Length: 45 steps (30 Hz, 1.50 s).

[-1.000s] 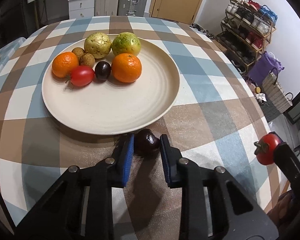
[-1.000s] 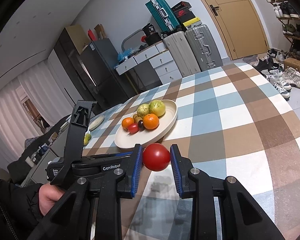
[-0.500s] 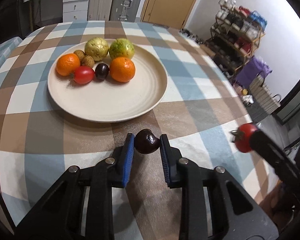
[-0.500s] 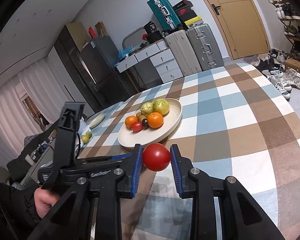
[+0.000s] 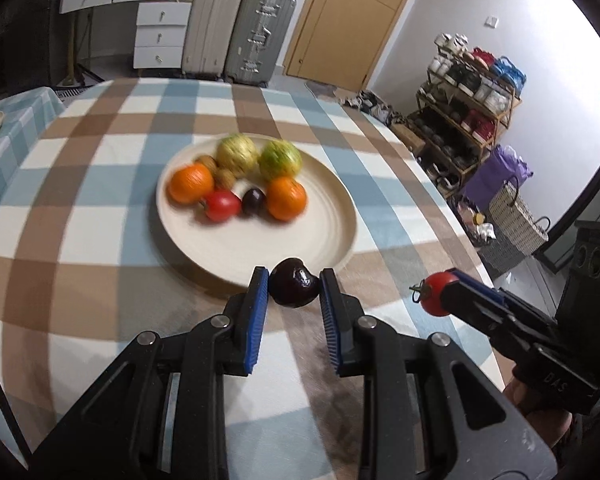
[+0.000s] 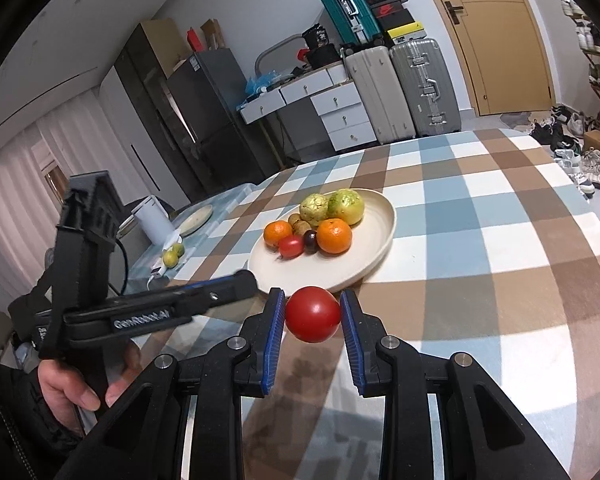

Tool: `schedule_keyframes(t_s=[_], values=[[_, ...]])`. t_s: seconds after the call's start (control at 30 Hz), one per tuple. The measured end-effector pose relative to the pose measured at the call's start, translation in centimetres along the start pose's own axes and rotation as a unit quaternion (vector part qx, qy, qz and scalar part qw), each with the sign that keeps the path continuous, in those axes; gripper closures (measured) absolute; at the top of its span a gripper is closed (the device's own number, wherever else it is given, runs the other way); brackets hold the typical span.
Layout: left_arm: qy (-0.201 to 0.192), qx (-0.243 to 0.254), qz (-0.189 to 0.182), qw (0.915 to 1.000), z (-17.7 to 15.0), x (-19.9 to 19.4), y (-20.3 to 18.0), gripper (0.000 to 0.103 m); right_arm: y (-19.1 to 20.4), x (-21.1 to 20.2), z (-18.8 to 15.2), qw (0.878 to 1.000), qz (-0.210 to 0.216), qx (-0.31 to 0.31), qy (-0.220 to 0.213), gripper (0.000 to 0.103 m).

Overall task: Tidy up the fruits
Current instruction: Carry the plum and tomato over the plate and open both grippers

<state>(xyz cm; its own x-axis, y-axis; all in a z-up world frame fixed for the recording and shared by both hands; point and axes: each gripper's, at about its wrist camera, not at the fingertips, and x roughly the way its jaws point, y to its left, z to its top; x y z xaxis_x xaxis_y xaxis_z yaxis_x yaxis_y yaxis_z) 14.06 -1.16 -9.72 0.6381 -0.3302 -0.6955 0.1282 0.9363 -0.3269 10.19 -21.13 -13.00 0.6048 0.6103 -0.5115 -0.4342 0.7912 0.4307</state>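
Left wrist view: a dark purple plum (image 5: 294, 288) is pinched between the blue pads of the left gripper (image 5: 294, 290), held above the checked tablecloth (image 5: 100, 280) just before the cream plate (image 5: 320, 236) of oranges, guavas and small fruit. Right wrist view: a red tomato (image 6: 313, 314) is clamped in the right gripper (image 6: 313, 316), near the plate's front rim; a hand (image 6: 74, 380) is seen gripping the other tool.

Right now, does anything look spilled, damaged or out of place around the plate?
Nothing stands out. The fruit sits grouped on the plate, none spilled. The left gripper holds a dark fruit, the right gripper a tomato, both whole. The left view is blurred.
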Motion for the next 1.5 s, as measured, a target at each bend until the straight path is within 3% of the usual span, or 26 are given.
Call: schedule_keyframes(t_s=[0.23, 0.63, 1.0, 1.5], values=[[-0.024, -0.008, 0.000, 0.9997, 2.8, -0.9, 2.6, 0.080, 1.0, 3.0, 2.0, 1.000, 0.009, -0.009, 0.026, 0.074], [-0.006, -0.027, -0.001, 0.9996, 5.1, 1.3, 6.1, 0.080, 2.4, 8.4, 5.0, 0.998, 0.025, -0.033, 0.051, 0.074], [0.027, -0.026, -0.030, 0.9988, 4.4, 5.0, 7.8, 0.080, 2.8, 13.9, 4.8, 0.994, 0.039, -0.043, 0.094, 0.074], [0.053, -0.026, -0.051, 0.9969, 4.4, 7.8, 7.8, 0.080, 0.9, 15.7, 4.5, 0.994, 0.016, -0.025, 0.106, 0.073]])
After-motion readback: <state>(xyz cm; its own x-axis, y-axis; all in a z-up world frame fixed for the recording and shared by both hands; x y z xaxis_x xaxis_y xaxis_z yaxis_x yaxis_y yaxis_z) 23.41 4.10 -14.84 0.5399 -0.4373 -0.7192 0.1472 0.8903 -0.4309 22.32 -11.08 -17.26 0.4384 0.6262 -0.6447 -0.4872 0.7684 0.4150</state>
